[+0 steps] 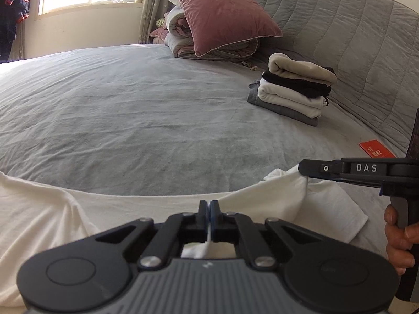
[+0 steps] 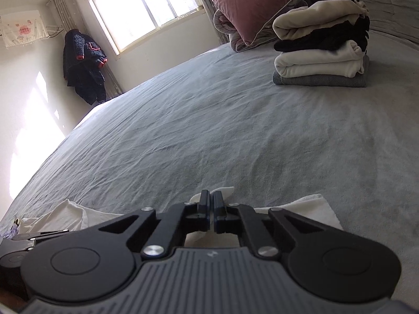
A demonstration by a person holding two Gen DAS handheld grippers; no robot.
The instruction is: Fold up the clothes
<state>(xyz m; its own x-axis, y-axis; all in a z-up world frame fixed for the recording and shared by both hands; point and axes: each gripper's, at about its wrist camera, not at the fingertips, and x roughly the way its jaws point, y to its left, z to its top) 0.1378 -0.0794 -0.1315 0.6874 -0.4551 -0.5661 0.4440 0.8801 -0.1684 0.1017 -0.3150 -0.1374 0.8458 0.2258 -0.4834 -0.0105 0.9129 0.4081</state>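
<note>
Left wrist view: the left tool (image 1: 209,205) is closed on the far edge of a white garment (image 1: 110,209), which lies across the near part of the bed (image 1: 157,120). A thin strip of cloth is seen between the pads. The right tool (image 1: 305,168) enters from the right, closed on a bunched corner of the same garment; its handle is held by a hand (image 1: 399,238). Because only a narrow margin of cloth is pinched, slippage is judged likely if the edge is pulled hard or the two tools are drawn apart unevenly; a skewed fold would result. A red card (image 1: 377,148) lies near the right tool and could be swept by the cloth.

Right wrist view: the right tool (image 2: 211,201) is closed, with white cloth showing past its tips. Wide open bed surface extends ahead toward the window (image 2: 141,7). The folded stack (image 2: 320,44) sits well apart at the far right, beside the pink pillow (image 2: 251,0); a long forward carry is judged to risk toppling it. The bed's left edge falls away toward the floor.
</note>
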